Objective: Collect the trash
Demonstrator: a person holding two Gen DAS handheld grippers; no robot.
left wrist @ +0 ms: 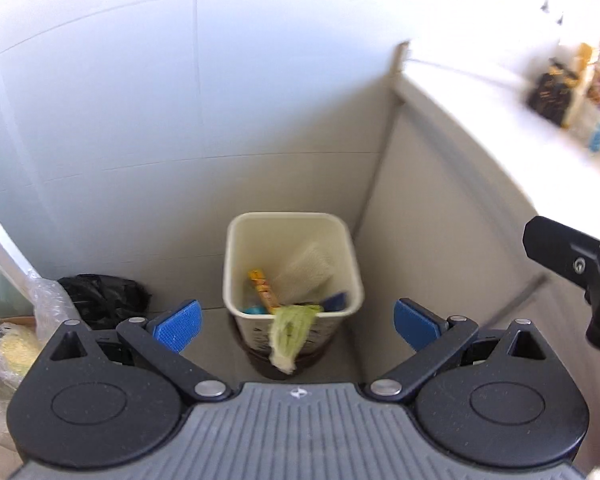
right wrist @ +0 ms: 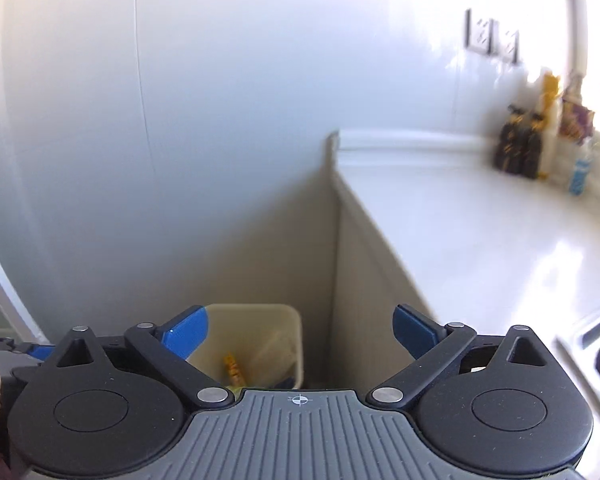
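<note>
A cream waste bin point(left wrist: 236, 264) stands on the floor in the corner between the wall and a cabinet side. Inside it lie a pale mesh sponge point(left wrist: 306, 270), an orange-yellow wrapper point(left wrist: 263, 290) and blue scraps point(left wrist: 336, 302). A green cabbage leaf point(left wrist: 290, 334) hangs over its near rim. My left gripper point(left wrist: 296, 326) hovers above and in front of the bin, open, with nothing between its blue pads. My right gripper point(right wrist: 300, 336) is open and empty too, higher up, with the bin point(right wrist: 292, 328) low between its fingers. Part of the right gripper point(left wrist: 576, 270) shows at the right edge of the left wrist view.
A black bag point(left wrist: 104, 296) and clear plastic bags point(left wrist: 24, 332) of food lie on the floor left of the bin. A white counter point(right wrist: 480, 248) runs right, with dark bottles point(right wrist: 520, 148) and a blue-labelled bottle point(right wrist: 580, 172) at its back. A steel sink point(right wrist: 596, 344) edges the lower right.
</note>
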